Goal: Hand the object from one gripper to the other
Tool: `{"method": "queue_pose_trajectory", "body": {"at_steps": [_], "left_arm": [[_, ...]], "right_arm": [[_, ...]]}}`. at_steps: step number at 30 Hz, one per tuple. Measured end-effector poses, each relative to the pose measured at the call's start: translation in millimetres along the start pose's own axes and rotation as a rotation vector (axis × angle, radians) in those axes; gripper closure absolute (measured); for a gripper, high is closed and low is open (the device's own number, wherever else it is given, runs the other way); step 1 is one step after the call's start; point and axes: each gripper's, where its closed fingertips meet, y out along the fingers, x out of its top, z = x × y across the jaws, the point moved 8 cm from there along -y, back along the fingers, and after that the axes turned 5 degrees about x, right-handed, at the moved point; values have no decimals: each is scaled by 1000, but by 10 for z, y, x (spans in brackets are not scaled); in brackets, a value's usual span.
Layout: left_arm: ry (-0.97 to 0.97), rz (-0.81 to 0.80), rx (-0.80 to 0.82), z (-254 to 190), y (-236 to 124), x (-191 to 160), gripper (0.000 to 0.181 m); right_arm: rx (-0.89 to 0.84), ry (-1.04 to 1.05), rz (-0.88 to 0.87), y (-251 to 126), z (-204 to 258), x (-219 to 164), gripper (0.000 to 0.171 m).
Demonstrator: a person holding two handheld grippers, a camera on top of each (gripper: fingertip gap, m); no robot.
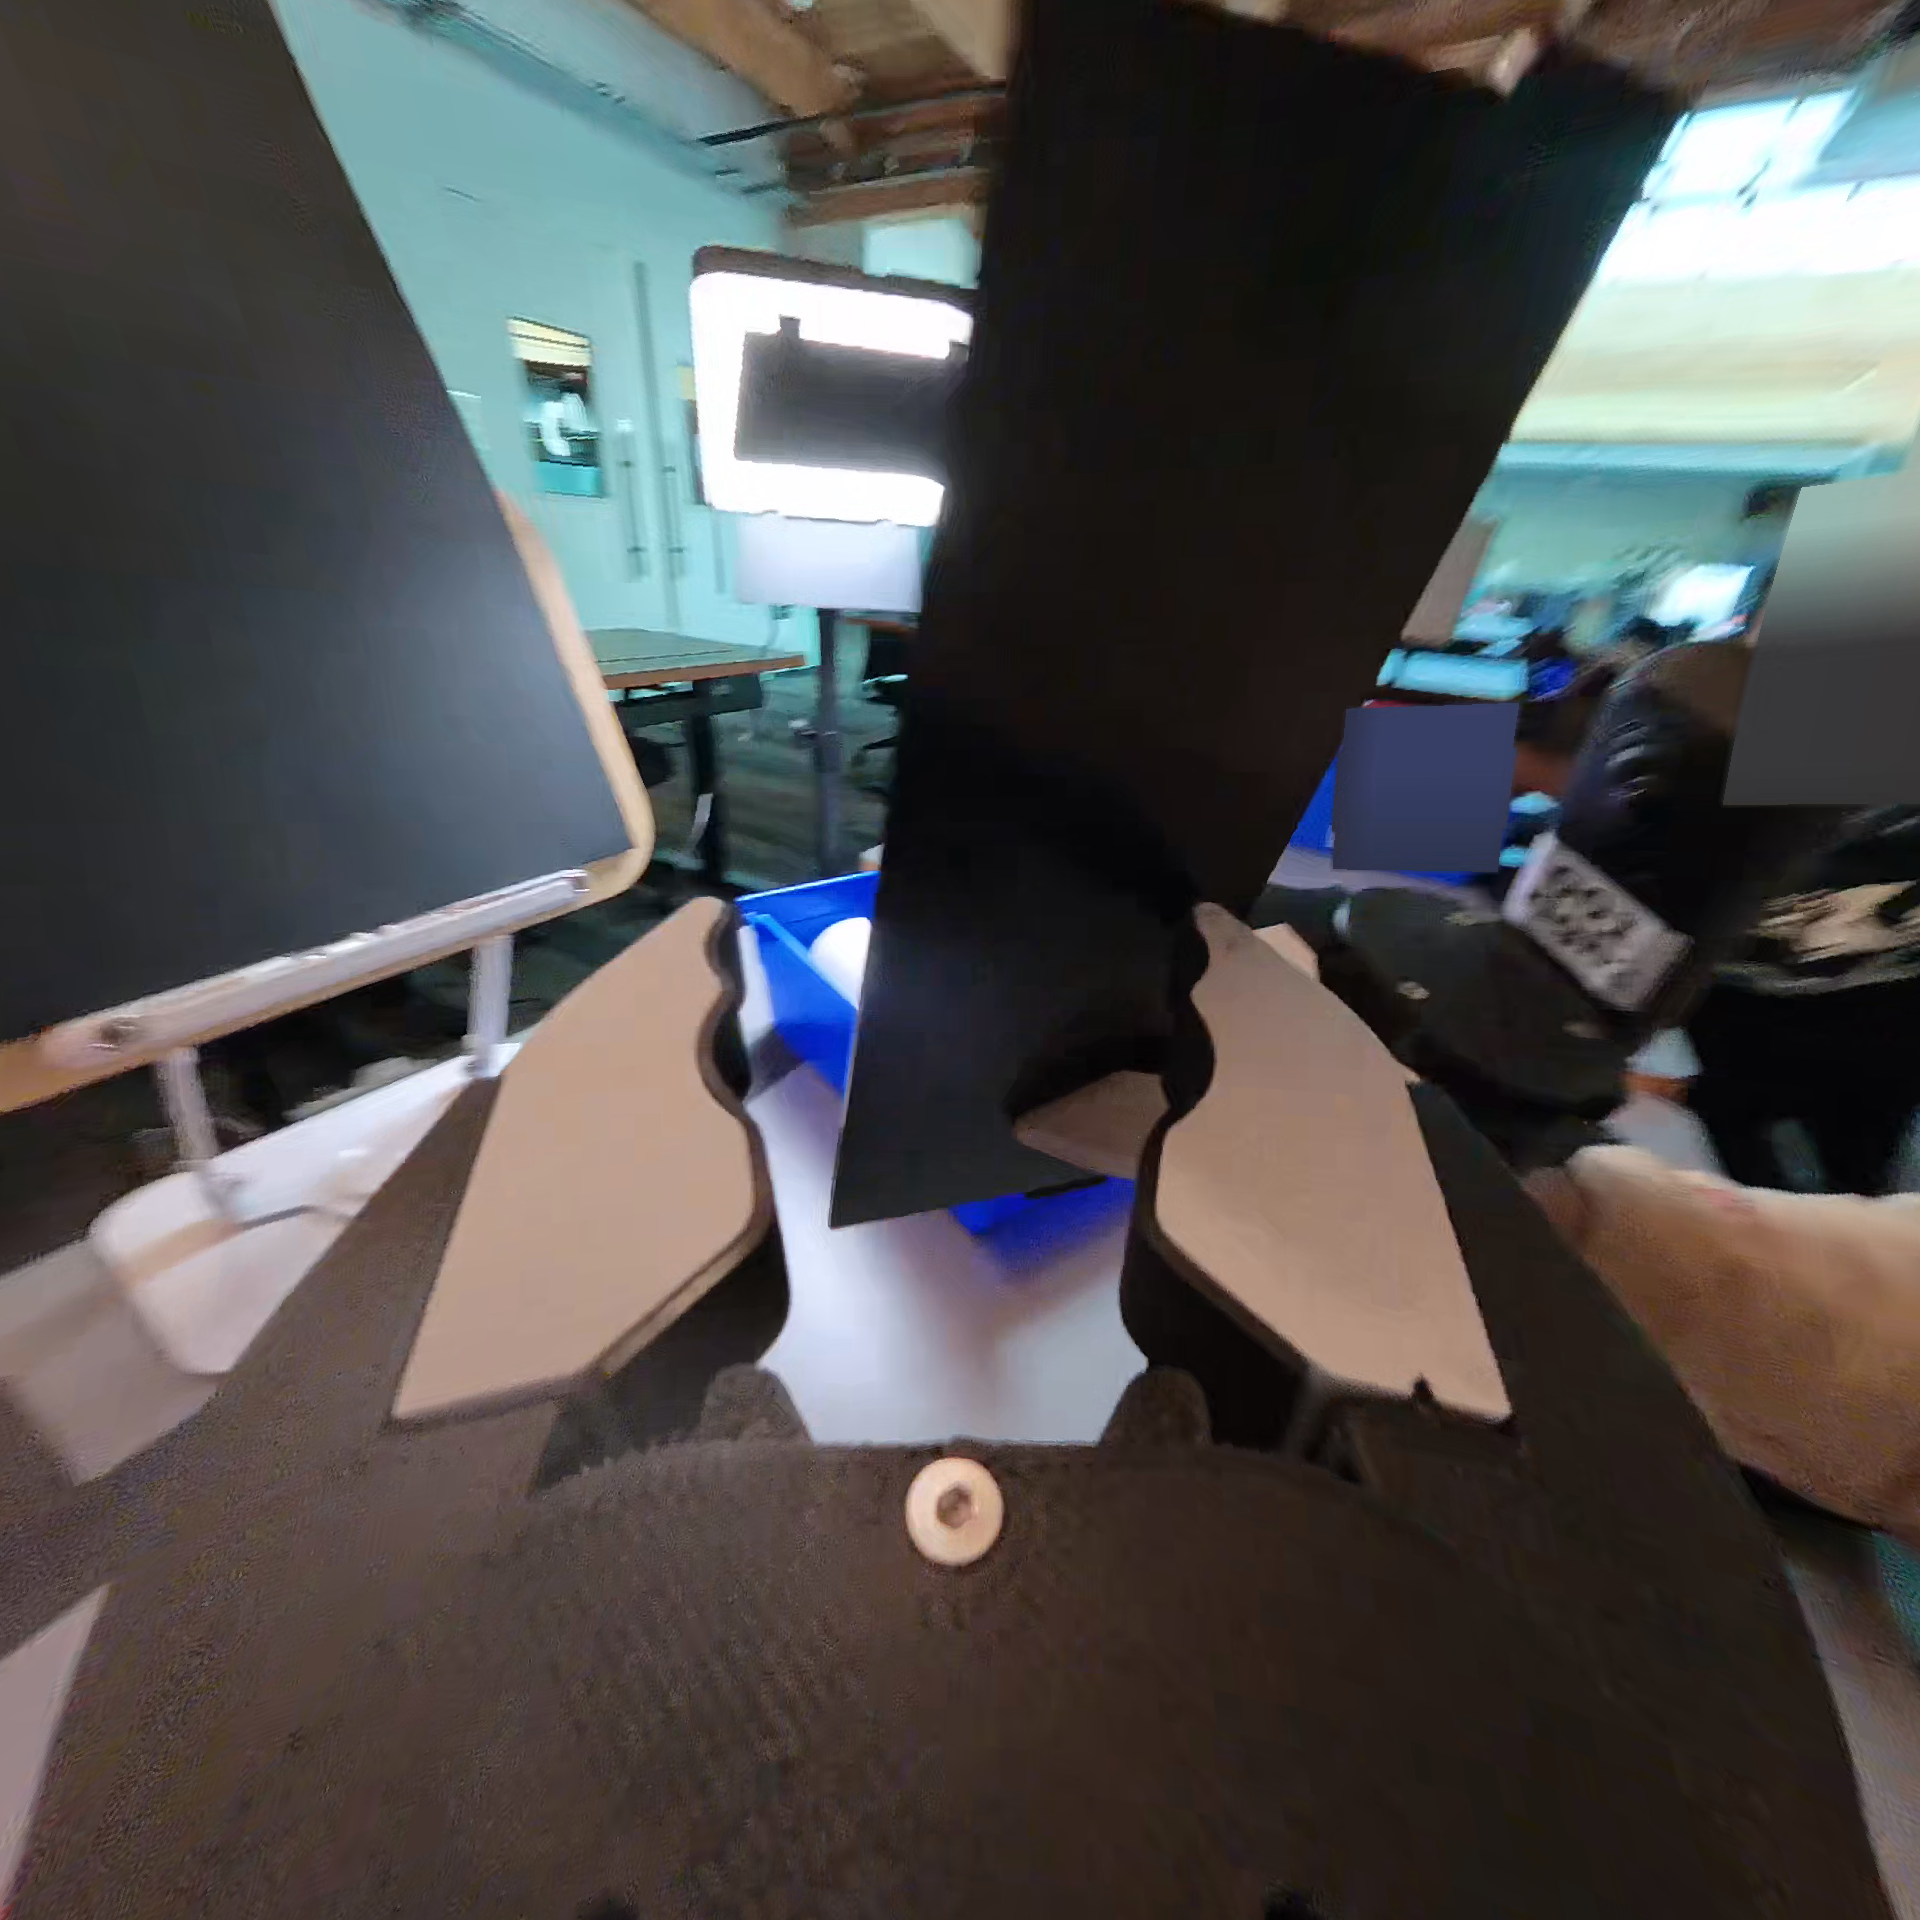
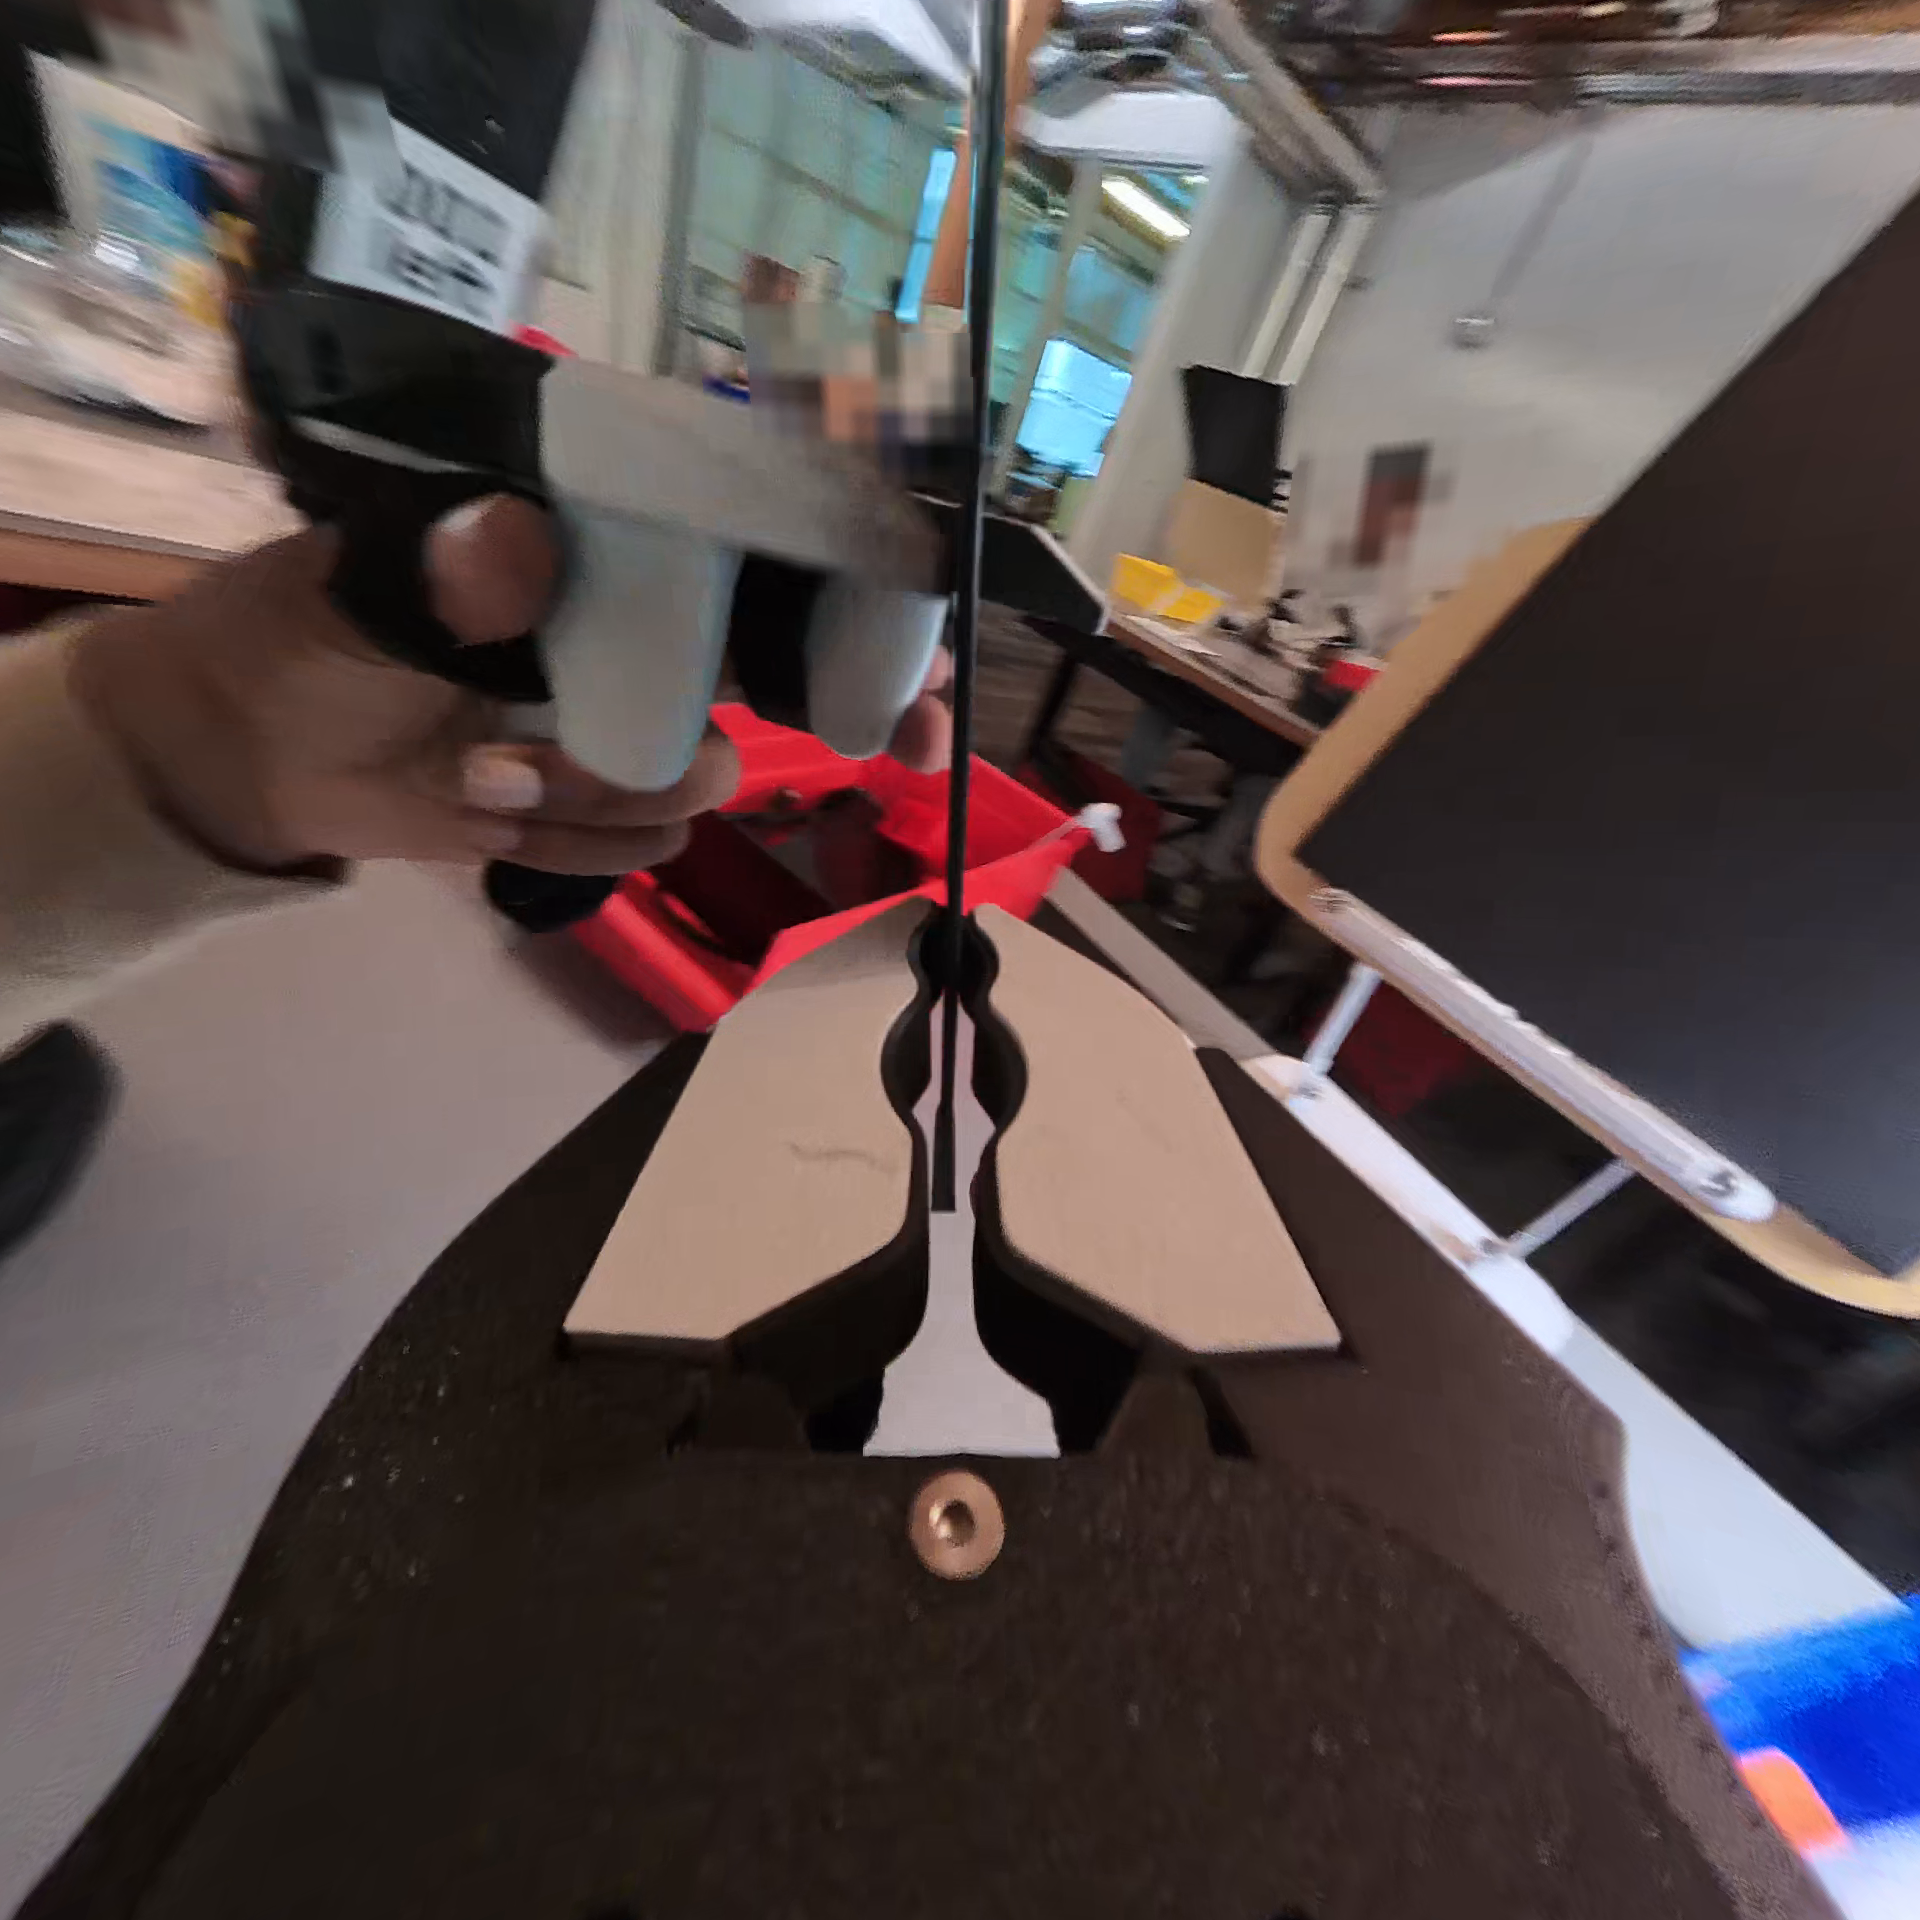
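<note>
The right hand-held gripper [image 2: 951, 961] pinches a thin black sheet [image 2: 971, 520] edge-on at its fingertips, upright so the flat faces are offered sideways. The left hand-held gripper [image 1: 961, 935], fingers spread wide, straddles the sheet's [image 1: 1195, 520] lower end, seemingly ready to close and take it. Below the sheet sit a blue bin [image 1: 800, 966] and the white desk [image 1: 935, 1340].

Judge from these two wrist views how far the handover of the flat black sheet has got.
Done: the right gripper is shut on the black sheet, seen edge-on between its fingers. In hand: the left gripper is open around the sheet's lower part, one finger against it. Left: close the left gripper, then release the right.
</note>
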Motion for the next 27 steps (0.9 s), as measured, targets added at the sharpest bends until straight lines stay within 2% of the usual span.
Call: {"method": "queue_pose_trajectory", "body": {"at_steps": [3, 6, 7, 8, 11, 14, 16, 18, 19, 22, 24, 27], "left_arm": [[86, 44, 58, -129, 83, -42, 85], [137, 76, 95, -184, 150, -112, 80], [148, 77, 107, -184, 166, -138, 82], [164, 65, 126, -172, 163, -148, 92], [183, 59, 83, -148, 110, -102, 92], [193, 105, -17, -119, 35, -42, 92], [185, 169, -143, -114, -29, -36, 93], [156, 229, -303, -144, -82, -85, 92], [141, 260, -394, -182, -91, -135, 92], [172, 297, -556, -342, -21, -340, 92], [186, 321, -578, -452, 88, -469, 92], [209, 376, -595, -576, 210, -657, 92]], "right_arm": [[-141, -37, 60, 43, 24, -29, 170], [-207, -83, 111, 85, 85, -48, 170], [-225, -96, 122, 98, 116, -49, 170], [-240, -111, 133, 111, 145, -50, 170], [-233, -140, 120, 132, 204, -16, 169], [-51, -190, 136, 119, 248, 37, 160], [263, -156, 188, 10, 286, 67, 139], [452, -80, 149, -174, 258, 143, 122], [489, -49, 84, -258, 219, 205, 121], [541, 93, -69, -413, 89, 381, 102], [525, 164, -132, -431, 32, 442, 86], [515, 206, -108, -373, 61, 455, 68]]}}
